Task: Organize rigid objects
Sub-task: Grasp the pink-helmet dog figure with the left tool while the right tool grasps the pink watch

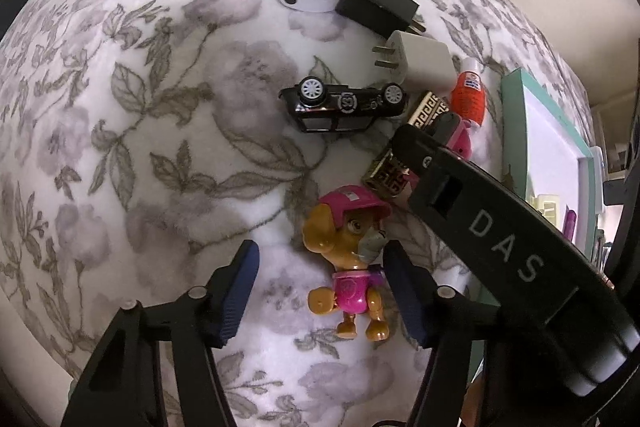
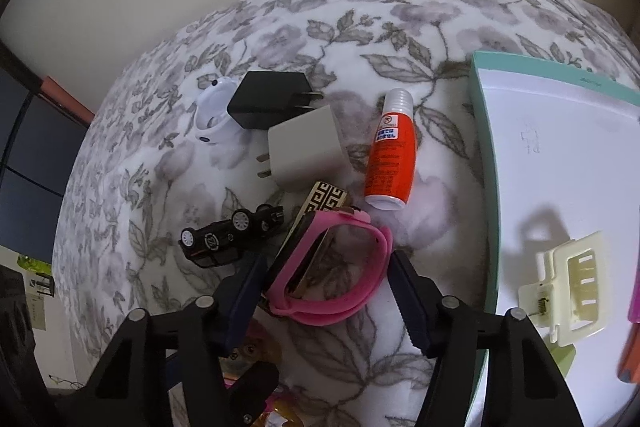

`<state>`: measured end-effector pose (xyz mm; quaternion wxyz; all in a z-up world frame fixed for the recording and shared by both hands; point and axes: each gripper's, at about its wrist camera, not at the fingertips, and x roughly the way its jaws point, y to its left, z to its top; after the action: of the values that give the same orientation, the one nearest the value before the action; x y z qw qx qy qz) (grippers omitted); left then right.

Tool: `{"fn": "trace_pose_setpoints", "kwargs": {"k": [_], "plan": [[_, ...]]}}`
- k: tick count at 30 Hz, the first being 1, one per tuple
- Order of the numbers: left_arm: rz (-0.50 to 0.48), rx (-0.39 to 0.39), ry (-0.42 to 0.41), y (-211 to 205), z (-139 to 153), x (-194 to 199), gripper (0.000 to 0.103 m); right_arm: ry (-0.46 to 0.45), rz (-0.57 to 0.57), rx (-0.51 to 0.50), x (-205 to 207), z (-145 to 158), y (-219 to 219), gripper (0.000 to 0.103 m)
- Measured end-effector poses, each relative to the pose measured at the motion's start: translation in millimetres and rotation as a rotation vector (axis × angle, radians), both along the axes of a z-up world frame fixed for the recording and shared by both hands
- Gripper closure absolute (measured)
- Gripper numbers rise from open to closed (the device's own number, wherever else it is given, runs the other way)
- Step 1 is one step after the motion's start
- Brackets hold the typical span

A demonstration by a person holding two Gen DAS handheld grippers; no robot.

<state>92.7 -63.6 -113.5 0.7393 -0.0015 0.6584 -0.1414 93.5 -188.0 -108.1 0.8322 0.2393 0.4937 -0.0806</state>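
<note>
A pup toy figure (image 1: 352,259) with a pink cap lies between the fingers of my open left gripper (image 1: 320,291), its body near the right finger. My open right gripper (image 2: 326,291) straddles a pink watch (image 2: 332,267) that rests on a gold-and-black patterned box (image 2: 326,201). In the left wrist view the right gripper's arm (image 1: 480,219) crosses over that box (image 1: 390,173). A black toy car (image 1: 346,103) lies on its side; it also shows in the right wrist view (image 2: 232,239).
A black charger (image 2: 272,103), a white charger (image 2: 304,151), a white watch (image 2: 212,111) and an orange glue bottle (image 2: 390,155) lie on the floral blanket (image 2: 400,39). A teal-edged white tray (image 2: 560,155) at right holds a cream hair clip (image 2: 568,283).
</note>
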Motion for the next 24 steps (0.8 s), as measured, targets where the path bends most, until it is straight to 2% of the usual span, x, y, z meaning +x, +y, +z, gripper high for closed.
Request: {"fn": "trace_pose_setpoints", "kwargs": {"k": [9,13,24], "plan": [[-0.014,-0.058,0.008,-3.9,5.2,-6.2,0.064,0.002,0.006,0.014,-2.0,0.5,1.0,0.039],[-0.017,-0.065,0.008,-2.6,8.5,-8.0,0.068,0.003,0.006,0.021,-5.3,1.8,-2.2,0.039],[0.023,-0.058,-0.036,17.9,21.1,-3.4,0.070,-0.011,-0.010,0.030,-15.7,11.5,-11.3,0.039]]}}
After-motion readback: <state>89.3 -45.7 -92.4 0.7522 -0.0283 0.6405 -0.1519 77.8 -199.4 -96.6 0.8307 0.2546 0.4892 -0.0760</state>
